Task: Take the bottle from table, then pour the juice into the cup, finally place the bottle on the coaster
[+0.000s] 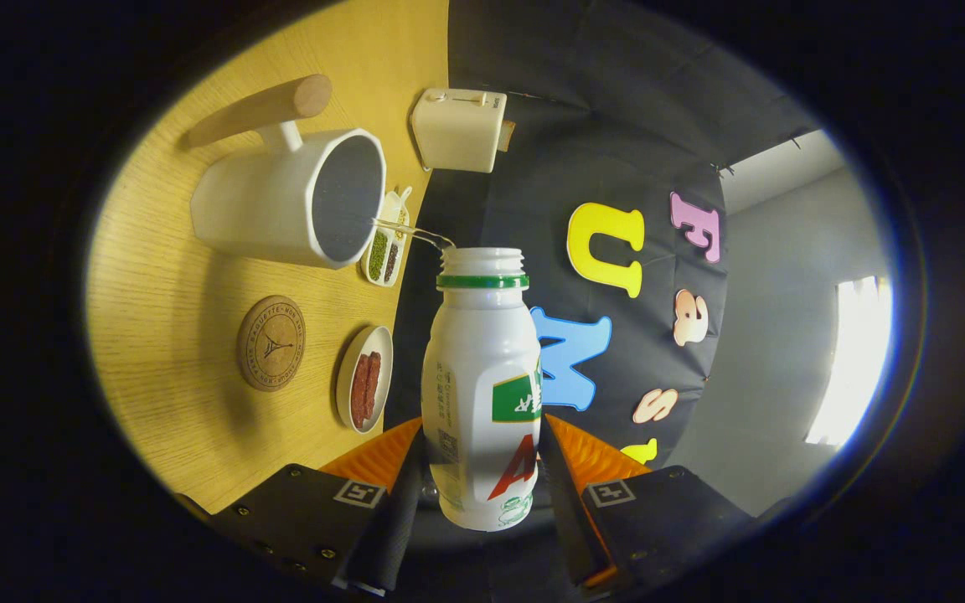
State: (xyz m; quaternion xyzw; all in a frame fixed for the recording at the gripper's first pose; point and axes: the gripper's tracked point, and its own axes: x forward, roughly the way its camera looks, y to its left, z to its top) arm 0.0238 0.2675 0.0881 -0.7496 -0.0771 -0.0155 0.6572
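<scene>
From my feed the whole scene is rolled sideways, so the wooden table stands up like a wall beside the gripper, and its grain fills the space beyond the bottle's left flank.

On that table I see the big white cup, a faceted mug with a dark inside and a long wooden handle on a white stem. Its open mouth faces the bottle's neck. A thin stream of liquid runs from the bottle's lip across to the cup's rim.

The bottle is white with a green ring under its uncapped, threaded neck and a green and red label. It sits between the fingers, base toward the camera, neck pointing away and tipped toward the cup. My gripper is closed narrowly on it, both fingers pressed against the lower body.

Beyond the cup, at the table's far edge, stands a small white box-shaped appliance.

The round wooden coaster lies bare on the table, below the cup and well apart from the bottle.

Just beside it is a small white dish of reddish strips, and near the cup's mouth a divided dish of green and dark beans.
</scene>
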